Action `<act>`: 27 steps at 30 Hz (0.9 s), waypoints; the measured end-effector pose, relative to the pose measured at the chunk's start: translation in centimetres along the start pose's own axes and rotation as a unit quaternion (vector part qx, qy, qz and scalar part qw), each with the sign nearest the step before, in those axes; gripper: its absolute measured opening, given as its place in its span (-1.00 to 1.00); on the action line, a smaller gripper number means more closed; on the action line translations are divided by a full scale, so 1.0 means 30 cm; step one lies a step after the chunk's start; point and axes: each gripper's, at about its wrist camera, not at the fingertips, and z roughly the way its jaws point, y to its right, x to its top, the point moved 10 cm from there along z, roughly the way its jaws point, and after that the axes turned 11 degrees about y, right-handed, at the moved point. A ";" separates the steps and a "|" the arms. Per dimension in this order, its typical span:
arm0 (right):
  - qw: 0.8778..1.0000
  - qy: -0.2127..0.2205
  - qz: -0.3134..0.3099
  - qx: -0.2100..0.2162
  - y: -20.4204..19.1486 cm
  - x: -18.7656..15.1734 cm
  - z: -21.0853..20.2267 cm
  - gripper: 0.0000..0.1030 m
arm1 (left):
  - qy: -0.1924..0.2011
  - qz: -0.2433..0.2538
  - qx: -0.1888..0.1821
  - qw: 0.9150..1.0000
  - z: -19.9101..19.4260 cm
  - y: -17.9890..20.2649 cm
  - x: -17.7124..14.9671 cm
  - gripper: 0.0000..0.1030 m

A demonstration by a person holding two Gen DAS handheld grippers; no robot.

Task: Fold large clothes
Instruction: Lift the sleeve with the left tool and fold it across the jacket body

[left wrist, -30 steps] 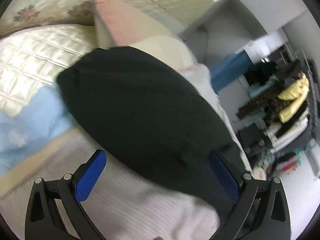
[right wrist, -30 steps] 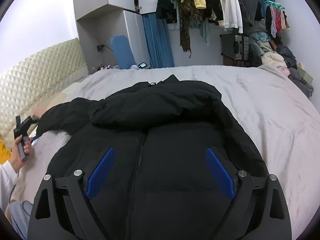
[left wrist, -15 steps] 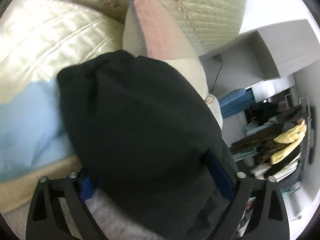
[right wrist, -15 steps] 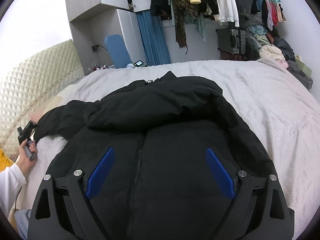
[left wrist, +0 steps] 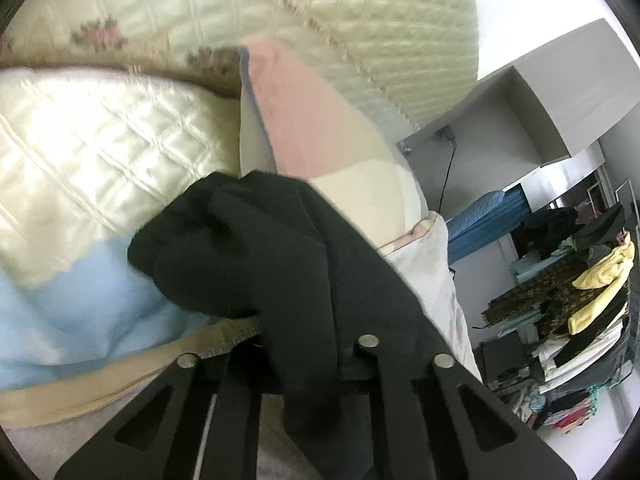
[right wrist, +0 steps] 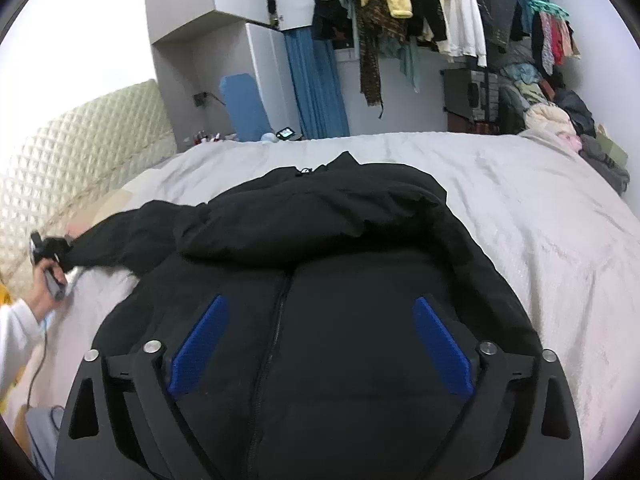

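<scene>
I'm clamping my left tongs on the sleeve of the black jacket lying zipped on the bed, right tongs hovering open over its near front, next probably folding the sleeve across the chest.

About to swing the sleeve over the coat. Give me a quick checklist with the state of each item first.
1. Left gripper shut on the sleeve: ok; it has just closed, black cloth bunched between its fingers.
2. How deep the bite is: cannot tell, cloth hides the pads.
3. Right gripper free: ok; open above the coat, holding nothing.
4. Coat flat on the bed, zipper up: ok.
5. Other sleeve already folded across the chest: cannot tell, only a bulky black fold shows there.
6. Sleeve clear of the pillows: not ok, its end lies against them.
</scene>
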 end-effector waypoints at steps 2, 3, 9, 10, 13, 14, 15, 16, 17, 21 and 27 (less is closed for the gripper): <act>1.000 -0.005 -0.013 -0.003 0.002 -0.011 -0.002 0.97 | 0.005 0.017 0.004 1.000 -0.050 0.043 0.025 -0.88; 1.000 -0.006 -0.012 0.000 0.005 -0.012 -0.006 0.98 | 0.009 0.024 0.003 1.000 -0.079 0.070 0.038 -0.89; 1.000 -0.003 -0.018 0.003 0.011 -0.010 -0.036 1.00 | 0.031 0.074 -0.005 0.997 -0.236 0.233 0.075 -0.91; 1.000 -0.002 -0.020 0.004 0.009 -0.011 -0.040 1.00 | 0.035 0.084 -0.007 0.996 -0.261 0.260 0.076 -0.91; 0.999 -0.002 -0.036 0.010 0.000 -0.018 -0.057 1.00 | 0.041 0.115 -0.016 0.992 -0.335 0.346 0.075 -0.91; 0.999 0.000 -0.037 0.012 0.003 -0.016 -0.063 1.00 | 0.043 0.128 -0.019 0.991 -0.362 0.380 0.072 -0.91; 0.999 0.003 -0.034 0.016 0.003 -0.010 -0.067 1.00 | 0.044 0.136 -0.022 0.989 -0.382 0.402 0.067 -0.91; 0.999 0.007 -0.030 0.020 0.005 -0.003 -0.071 1.00 | 0.046 0.147 -0.029 0.988 -0.410 0.438 0.063 -0.90; 0.999 0.010 -0.027 0.021 0.008 0.004 -0.072 1.00 | 0.047 0.154 -0.033 0.986 -0.431 0.460 0.059 -0.90; 0.999 0.016 -0.025 0.024 0.014 0.022 -0.073 1.00 | 0.049 0.180 -0.048 0.981 -0.519 0.588 0.031 -0.90; 0.999 0.024 -0.016 0.042 0.028 0.028 -0.107 1.00 | 0.058 0.228 -0.062 0.970 -0.629 0.772 -0.029 -0.89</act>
